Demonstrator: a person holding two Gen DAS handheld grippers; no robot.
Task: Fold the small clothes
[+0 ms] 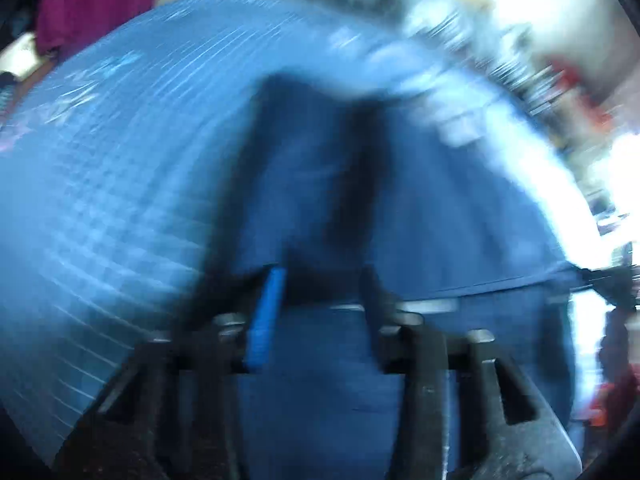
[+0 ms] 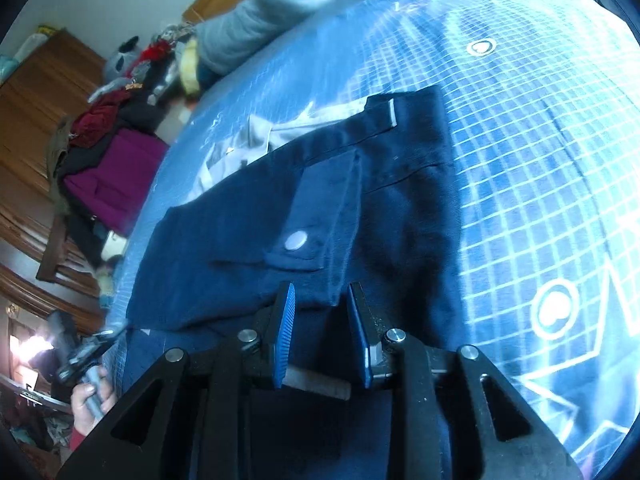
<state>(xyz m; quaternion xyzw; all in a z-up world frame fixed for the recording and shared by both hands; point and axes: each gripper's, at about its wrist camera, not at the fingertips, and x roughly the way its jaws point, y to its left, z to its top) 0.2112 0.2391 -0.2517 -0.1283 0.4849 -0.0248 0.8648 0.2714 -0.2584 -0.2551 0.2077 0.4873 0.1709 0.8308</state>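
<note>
A: While the left wrist view is smeared, the dark navy garment (image 2: 328,200) reads fine from the right: it lies flat on the blue grid-pattern bed cover (image 2: 540,184), looks like small trousers with a flap pocket and a white snap button (image 2: 296,240). Something pale, maybe a lining or another cloth (image 2: 260,136), peeks out at its far edge.

B: Fold state?

A: My read is one fold in at most. The cloth looks doubled near the pocket, but it is long and spread out, so more folds are left. Can't tell the layers exactly.

B: Claws?

A: Right claw (image 2: 322,320) is partly spread, blue pads just above the near edge of the garment, nothing pinched between them. Left claw (image 1: 320,284) is too blurred to see the pads clearly; I take it as pressed together, and navy cloth sits right at its tips, but whether it's pinching that cloth I can't tell. In the right wrist view it shows at lower left, held in a hand (image 2: 90,396), at the garment's near corner.

B: Surroundings?

A: Grey quilt (image 2: 272,8) bunched at the head of the bed, a pile of clothes with a purple piece (image 2: 116,176) and a red one beside the bed, wooden furniture (image 2: 36,92) behind. Nothing lies on the garment itself; the quilt is well apart, so the fold area looks free.
</note>
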